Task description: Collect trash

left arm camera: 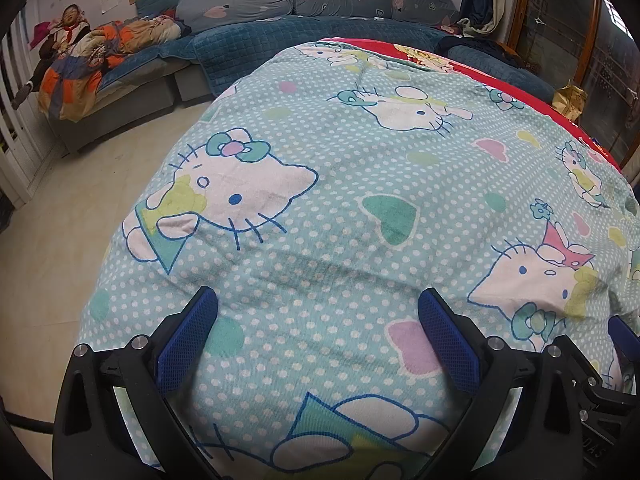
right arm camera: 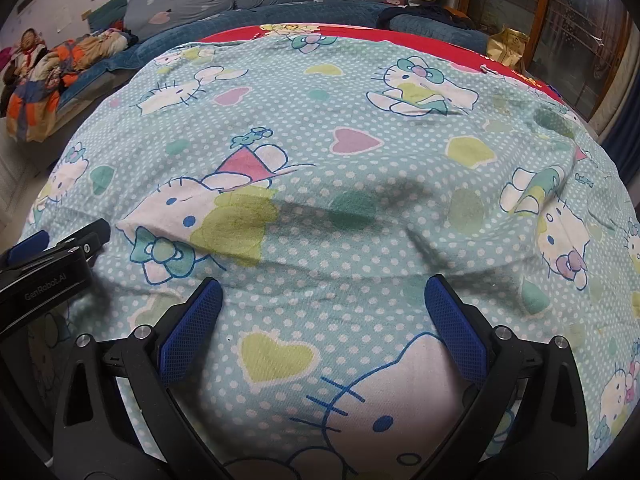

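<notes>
A table under a pale blue polka-dot cartoon-cat cloth (left arm camera: 344, 152) (right arm camera: 340, 120) fills both views, with a red cloth (right arm camera: 420, 42) showing along its far edge. My left gripper (left arm camera: 318, 300) hovers open just above the near part of the cloth, nothing between its blue pads. My right gripper (right arm camera: 323, 286) is open and empty too, beside the left gripper (right arm camera: 68, 236), which shows at the left edge of the right wrist view. A crinkled gold bag (left arm camera: 568, 100) (right arm camera: 508, 50) stands past the table's far right edge. No loose item lies on the cloth near either gripper.
A blue quilted sofa (left arm camera: 304, 28) with grey heart-print cushions curves behind the table. A pile of orange and blue clothes (left arm camera: 92, 60) lies on its left end. Pale tiled floor (left arm camera: 80, 208) is on the left, and a wood-framed glass door (right arm camera: 560, 20) on the right.
</notes>
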{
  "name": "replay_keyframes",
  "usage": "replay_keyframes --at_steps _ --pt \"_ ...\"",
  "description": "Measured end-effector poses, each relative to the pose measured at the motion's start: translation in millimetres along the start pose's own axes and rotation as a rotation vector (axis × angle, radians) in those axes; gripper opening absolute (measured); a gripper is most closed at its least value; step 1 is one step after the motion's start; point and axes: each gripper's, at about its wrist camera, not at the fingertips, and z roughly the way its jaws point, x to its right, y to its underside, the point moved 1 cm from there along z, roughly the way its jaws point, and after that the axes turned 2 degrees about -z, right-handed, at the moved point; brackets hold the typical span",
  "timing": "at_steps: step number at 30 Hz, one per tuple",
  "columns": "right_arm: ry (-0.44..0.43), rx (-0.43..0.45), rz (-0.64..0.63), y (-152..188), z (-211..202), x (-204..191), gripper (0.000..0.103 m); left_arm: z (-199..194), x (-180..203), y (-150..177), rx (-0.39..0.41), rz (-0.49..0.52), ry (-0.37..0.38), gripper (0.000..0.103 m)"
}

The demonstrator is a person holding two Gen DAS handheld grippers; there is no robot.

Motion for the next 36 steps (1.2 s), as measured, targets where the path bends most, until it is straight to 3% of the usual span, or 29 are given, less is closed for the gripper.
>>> replay_keyframes --at_steps 36 --pt "0.0 0.001 0.001 2.2 2.1 -0.6 0.094 0.5 -0.7 0.9 0.001 0.004 -0.002 0.098"
